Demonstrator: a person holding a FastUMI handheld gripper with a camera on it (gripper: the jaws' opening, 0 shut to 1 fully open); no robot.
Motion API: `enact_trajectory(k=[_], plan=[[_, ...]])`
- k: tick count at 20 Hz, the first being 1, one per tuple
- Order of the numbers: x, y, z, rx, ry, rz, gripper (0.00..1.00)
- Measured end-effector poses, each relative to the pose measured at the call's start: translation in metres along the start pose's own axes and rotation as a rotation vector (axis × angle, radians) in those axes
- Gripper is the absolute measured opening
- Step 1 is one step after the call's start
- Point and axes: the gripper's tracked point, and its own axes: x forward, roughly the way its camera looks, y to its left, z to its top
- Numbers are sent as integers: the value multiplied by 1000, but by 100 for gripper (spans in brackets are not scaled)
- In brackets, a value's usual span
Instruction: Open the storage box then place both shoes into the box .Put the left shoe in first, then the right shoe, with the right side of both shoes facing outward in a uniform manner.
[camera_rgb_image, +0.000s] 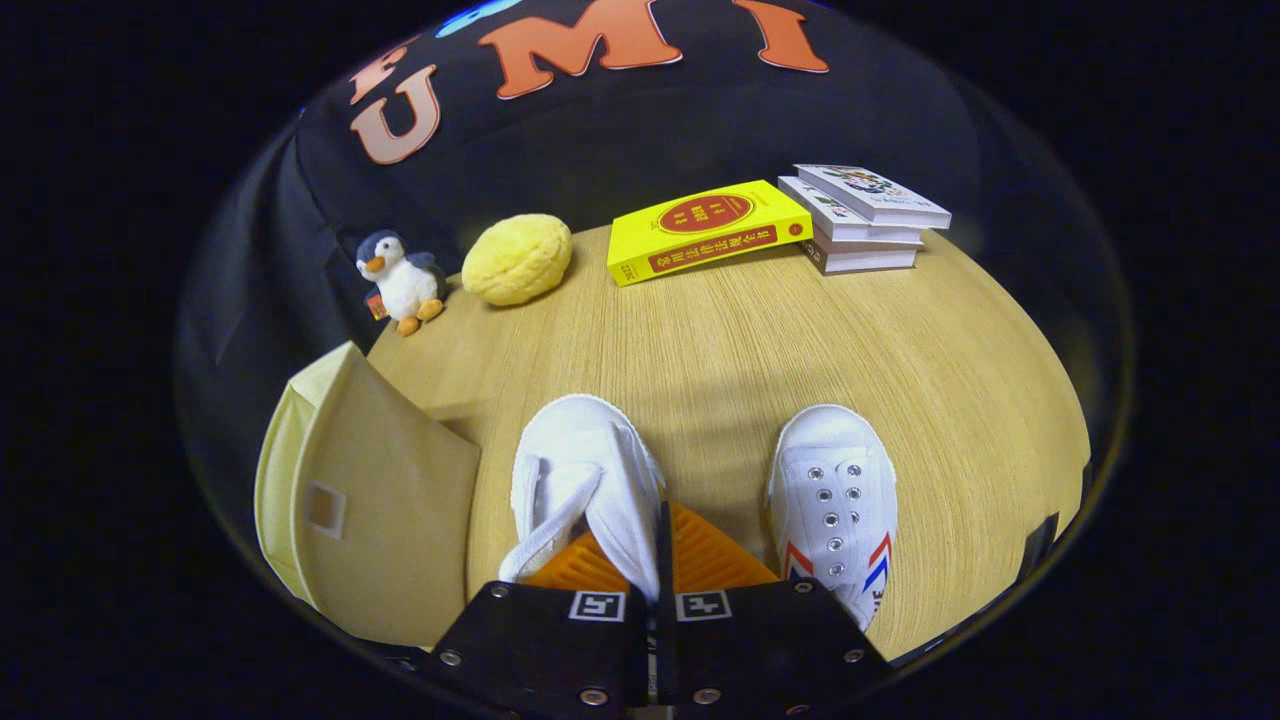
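Observation:
My gripper (661, 545) is shut on the rim of a white canvas shoe (575, 470), pinching a thin fold of its upper between the fingers; the toe points away from me. A second white shoe (835, 490), with metal eyelets and red and blue stripes on its sides, rests on the wooden table (760, 340) just right of the fingers, toe also pointing away. The beige fabric storage box (375, 510) stands left of the fingers. A tan panel with a small label pocket faces me, and a pale yellow side shows beyond it. I cannot see into the box.
At the table's far side sit a plush penguin (402, 280), a yellow bun-shaped soft toy (517, 258), a yellow book (705, 230) and a stack of three books (865, 215). Bare wood lies between the shoes and those items.

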Motion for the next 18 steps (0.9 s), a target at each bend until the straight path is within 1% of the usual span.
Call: enact_trajectory(k=[2, 5, 8, 11, 13, 18], plan=[[-23, 18, 21, 9, -22, 10, 4], [-54, 58, 50, 5, -58, 42, 4], [-73, 108, 64, 0, -60, 92, 4], [-78, 161, 60, -9, -35, 142, 4], [-71, 193, 50, -35, -13, 163, 4], [-42, 243, 6, -54, 118, 132, 4]])
